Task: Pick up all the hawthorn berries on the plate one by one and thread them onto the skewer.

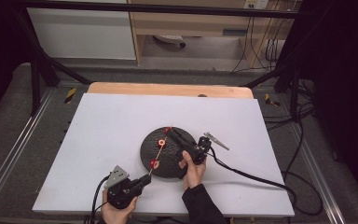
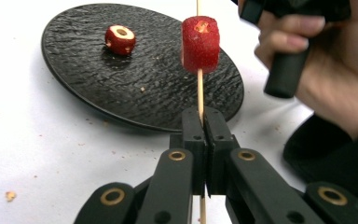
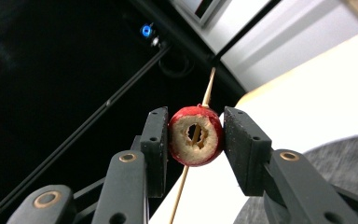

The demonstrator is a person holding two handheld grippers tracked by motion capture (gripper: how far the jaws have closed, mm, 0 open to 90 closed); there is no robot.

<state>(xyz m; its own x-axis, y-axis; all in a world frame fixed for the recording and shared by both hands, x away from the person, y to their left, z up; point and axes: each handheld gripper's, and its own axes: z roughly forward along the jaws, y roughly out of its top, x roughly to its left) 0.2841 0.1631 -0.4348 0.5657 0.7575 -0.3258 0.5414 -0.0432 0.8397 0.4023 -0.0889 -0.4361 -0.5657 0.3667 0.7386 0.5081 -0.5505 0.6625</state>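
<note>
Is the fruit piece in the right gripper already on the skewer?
On. The skewer passes through the fruit piece clamped in the right gripper.

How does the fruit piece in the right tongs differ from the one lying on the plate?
The held piece is clamped in the right tongs with the skewer through its hole; the loose piece rests untouched on the black plate. Both are red-skinned, pale inside, cored.

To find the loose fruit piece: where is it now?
In the left gripper view, the loose red piece lies on the black plate, left of the skewer.
</note>
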